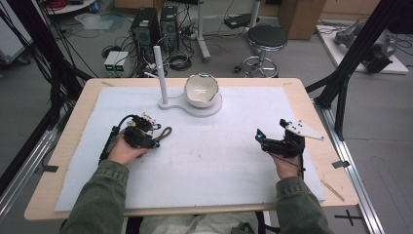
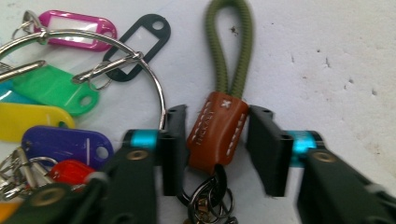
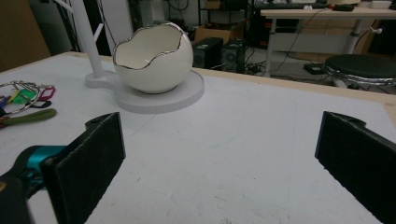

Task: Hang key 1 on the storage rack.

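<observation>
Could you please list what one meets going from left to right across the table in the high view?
left gripper → olive cord loop → white stand post → egg-shaped bowl → right gripper

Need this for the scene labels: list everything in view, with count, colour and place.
Keychain strap: 1, olive cord loop with brown leather tab, lying between the left gripper's jaws; one pad looks to touch it, the other stands apart.
Key ring with tags: 1 large metal ring; pink, black, green, yellow, purple and red tags, beside the strap.
Bowl: 1, white eggshell shape with a jagged rim, on the stand's round base.
Stand: 1, white post with side pegs, far centre of the table.
Table: 1, light wood under a white mat.
Stool: 1, black seat, on the floor beyond the table.
Left gripper: black, jaws around the strap.
Right gripper: black, jaws wide, nothing between them.
</observation>
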Tool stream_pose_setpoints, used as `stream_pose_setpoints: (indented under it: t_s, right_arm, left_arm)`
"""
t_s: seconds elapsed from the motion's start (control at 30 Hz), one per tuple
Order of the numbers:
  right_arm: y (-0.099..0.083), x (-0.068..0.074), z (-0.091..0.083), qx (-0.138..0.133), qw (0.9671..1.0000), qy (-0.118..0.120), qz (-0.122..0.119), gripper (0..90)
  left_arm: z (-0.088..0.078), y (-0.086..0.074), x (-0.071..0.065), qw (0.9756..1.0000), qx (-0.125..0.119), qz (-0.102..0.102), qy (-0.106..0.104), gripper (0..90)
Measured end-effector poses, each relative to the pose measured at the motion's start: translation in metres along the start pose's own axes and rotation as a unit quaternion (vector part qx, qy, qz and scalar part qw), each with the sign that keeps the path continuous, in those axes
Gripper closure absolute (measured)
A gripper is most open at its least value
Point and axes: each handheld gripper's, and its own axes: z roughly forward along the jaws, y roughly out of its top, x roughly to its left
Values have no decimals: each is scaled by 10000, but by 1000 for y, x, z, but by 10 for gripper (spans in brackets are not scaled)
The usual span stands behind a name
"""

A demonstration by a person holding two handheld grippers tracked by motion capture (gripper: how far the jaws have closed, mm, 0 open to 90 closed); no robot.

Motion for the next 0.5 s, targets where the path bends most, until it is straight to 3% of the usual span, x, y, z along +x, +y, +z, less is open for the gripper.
stream_pose_setpoints:
  t_s: [0.1,0.5]
  right_arm:
    - [0,0,0,-18,10000,-13,-24,8]
    - [0,0,-1,-13,10000,-19,-46,8]
  left_arm:
    - [-1,-1,5,9999,-1,-142,-80,699]
    - [-11,-2,8,9996,-188,-217,-58,738]
